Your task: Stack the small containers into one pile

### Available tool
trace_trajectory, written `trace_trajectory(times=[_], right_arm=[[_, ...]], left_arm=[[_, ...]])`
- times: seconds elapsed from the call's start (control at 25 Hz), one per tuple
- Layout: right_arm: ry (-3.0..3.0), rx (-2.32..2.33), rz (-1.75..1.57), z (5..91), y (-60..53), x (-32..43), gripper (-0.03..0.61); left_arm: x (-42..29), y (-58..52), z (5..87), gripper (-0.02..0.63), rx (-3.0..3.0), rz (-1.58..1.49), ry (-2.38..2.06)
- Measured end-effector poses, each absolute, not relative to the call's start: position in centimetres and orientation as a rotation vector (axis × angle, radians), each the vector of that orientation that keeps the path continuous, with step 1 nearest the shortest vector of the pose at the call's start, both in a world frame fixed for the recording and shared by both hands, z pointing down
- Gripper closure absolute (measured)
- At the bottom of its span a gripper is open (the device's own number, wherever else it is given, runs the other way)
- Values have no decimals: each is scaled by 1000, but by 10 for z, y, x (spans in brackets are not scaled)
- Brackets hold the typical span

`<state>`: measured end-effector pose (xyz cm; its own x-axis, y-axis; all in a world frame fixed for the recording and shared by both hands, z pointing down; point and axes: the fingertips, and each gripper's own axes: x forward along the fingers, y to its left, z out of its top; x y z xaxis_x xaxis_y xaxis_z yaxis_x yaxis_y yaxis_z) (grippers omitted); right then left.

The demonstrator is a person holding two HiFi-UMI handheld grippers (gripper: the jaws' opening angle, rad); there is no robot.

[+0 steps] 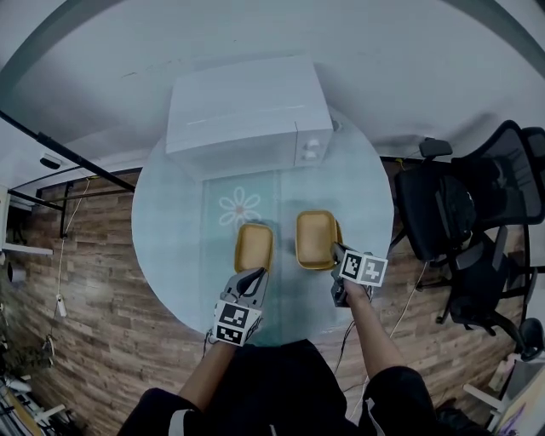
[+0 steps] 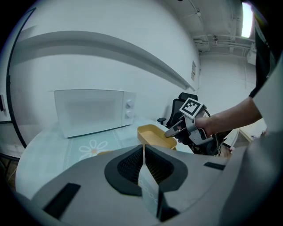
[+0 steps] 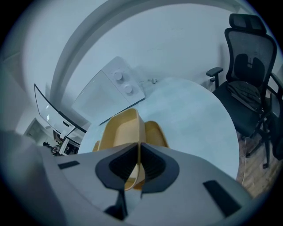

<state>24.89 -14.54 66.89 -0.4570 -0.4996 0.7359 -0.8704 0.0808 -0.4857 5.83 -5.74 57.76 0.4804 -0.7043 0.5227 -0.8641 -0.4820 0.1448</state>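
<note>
Containers (image 1: 316, 239) yellow; microwave (image 1: 247, 115) white; mat (image 1: 241, 207) daisy-printed; chair (image 1: 464, 204) black.

legible text: none | wall notice (image 2: 193, 70): print too small to read | brands, numbers: none legible

Wood-plank floor (image 1: 85, 281), black office chairs (image 1: 477, 204), white wall (image 1: 255, 25).

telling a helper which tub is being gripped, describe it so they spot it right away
Start at the white microwave at the far side of the round table; in front of it are two yellow containers side by side. The one meant is the right container, off the daisy mat. Unlike the left container, it has the right claw shut on its near rim.
</note>
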Motion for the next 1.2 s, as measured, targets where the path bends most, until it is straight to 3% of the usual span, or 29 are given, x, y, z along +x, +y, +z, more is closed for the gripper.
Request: trace_trajectory(times=[1.2], right_arm=[[-1921, 1155, 1313, 709, -146, 286, 538]], left_arm=[[71, -69, 590, 589, 2292, 598, -1323]])
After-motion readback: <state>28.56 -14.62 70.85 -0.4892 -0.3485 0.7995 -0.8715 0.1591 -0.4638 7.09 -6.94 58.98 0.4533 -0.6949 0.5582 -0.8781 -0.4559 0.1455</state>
